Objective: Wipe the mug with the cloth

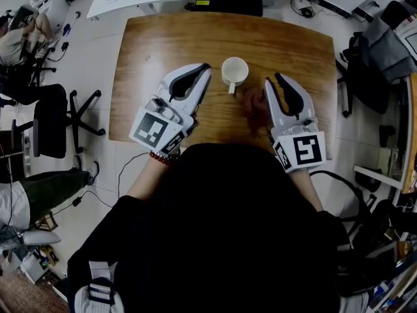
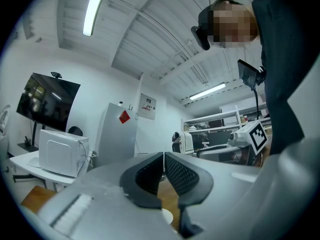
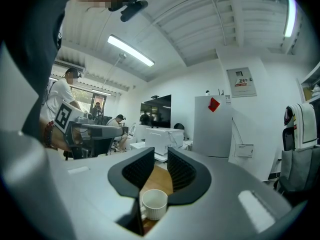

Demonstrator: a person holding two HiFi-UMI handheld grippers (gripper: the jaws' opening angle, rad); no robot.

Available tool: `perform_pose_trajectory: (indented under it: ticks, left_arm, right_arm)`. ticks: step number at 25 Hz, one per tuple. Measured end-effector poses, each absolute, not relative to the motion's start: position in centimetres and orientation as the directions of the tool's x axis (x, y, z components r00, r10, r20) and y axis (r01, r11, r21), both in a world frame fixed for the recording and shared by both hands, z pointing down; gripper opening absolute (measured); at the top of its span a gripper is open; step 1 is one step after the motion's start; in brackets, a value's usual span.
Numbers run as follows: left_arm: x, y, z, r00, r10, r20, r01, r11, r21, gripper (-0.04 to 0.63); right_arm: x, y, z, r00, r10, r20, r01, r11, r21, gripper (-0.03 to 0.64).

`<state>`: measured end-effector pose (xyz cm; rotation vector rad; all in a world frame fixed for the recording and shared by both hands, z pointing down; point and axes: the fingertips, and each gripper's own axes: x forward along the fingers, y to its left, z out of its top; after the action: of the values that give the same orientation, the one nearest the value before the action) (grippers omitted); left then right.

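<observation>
Right claw [image 3: 160, 156] near empty white ribbed mug [image 3: 154, 203].

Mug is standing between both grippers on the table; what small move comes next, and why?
Probably nudge the right gripper left onto the brownish patch beside its tip, seemingly the cloth: its jaws stand slightly apart, holding nothing, the left gripper is shut, and the mug is untouched.

Materials and finishes being recorded at the table.
The table [image 1: 150, 44] is being shown as wood with visible grain and a soft sheen. The mug [image 1: 234, 72] is being seen as white and smooth, with a finely ribbed outer wall. The left gripper [image 1: 206, 66] and right gripper [image 1: 273, 78] are being presented in matt pale-grey plastic shells, their black pads [image 3: 182, 173] being marked by a cross-hatched texture.
</observation>
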<state>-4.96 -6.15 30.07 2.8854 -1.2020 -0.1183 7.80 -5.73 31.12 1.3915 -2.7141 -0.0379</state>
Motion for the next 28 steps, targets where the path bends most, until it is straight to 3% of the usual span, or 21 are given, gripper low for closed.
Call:
perform_pose_trajectory:
  ticks: [28]
  left_arm:
    - [-5.6, -6.2, 30.9, 0.689, -0.719, -0.094, -0.713, -0.695, 0.091, 0.005]
  right_arm:
    - [7.7, -5.8, 31.3, -0.582, -0.810, 0.077, -0.806, 0.587, 0.080, 0.083]
